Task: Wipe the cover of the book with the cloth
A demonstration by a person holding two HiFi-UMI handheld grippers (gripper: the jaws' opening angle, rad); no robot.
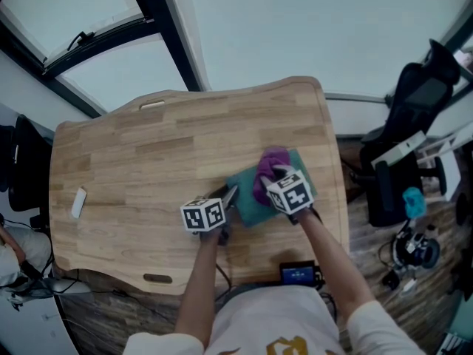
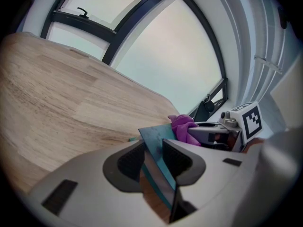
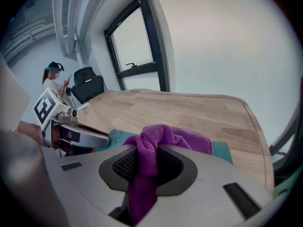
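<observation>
One broad wooden table with a wavy near edge fills most of the head view, set against large windows with dark frames. Beside its right edge stands a black office chair among other gear on the floor. On the right half of the table, near that right edge, lies the teal book, turned at a slant to the table's sides. The left gripper has its jaws closed on the book's near-left corner: in the left gripper view the cover's corner stands between the two ribbed pads, which press on it from both sides. The right gripper is just beside it on the right, its jaws closed narrow on a purple cloth; a fold of the cloth is pinched between the pads and a tail hangs down behind them, while the bunched rest lies on the book's cover toward its far-right part. At the near edge of the table sits a small device with a blue screen. Well apart, near the table's left edge, lies a small white oblong object.
</observation>
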